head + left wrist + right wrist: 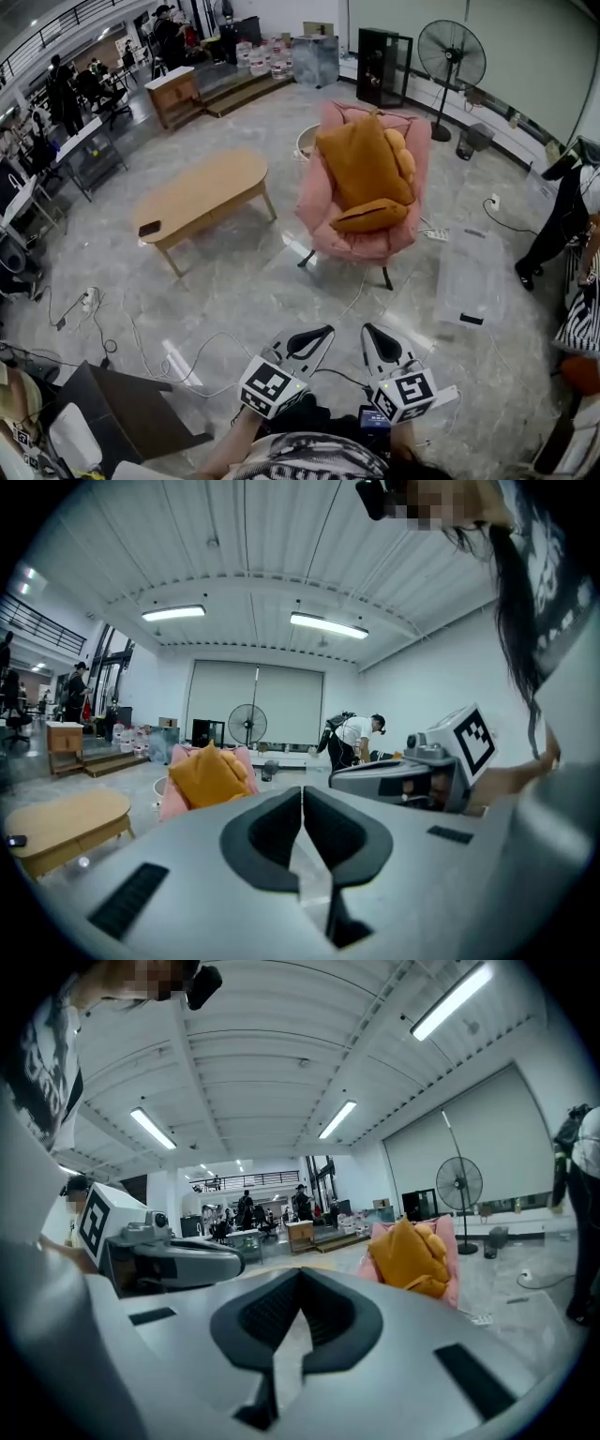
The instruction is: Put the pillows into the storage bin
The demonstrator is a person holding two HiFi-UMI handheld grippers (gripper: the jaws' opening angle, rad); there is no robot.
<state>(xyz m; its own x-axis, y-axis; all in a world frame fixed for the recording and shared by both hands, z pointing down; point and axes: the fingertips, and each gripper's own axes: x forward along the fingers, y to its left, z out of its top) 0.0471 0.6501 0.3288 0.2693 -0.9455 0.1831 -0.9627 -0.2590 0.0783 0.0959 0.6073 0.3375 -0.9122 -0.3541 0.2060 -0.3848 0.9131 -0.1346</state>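
A big orange pillow [361, 167] leans upright in the pink armchair [319, 202]; a smaller orange pillow [368, 217] lies on the seat and a lumpy yellow one [401, 155] sits behind. A clear storage bin [472, 278] stands on the floor right of the chair. My left gripper [325, 330] and right gripper [368, 328] hover side by side well short of the chair, both shut and empty. In the left gripper view the left gripper [302, 789] points toward the pillows [208, 775]; in the right gripper view the right gripper [300, 1271] has the pillows [408, 1255] ahead to the right.
An oval wooden coffee table [202, 192] stands left of the chair. Cables [197, 352] run over the floor between me and the chair. A standing fan [451, 56] is behind, a person [562, 216] bends at the right, and a dark box [122, 412] sits lower left.
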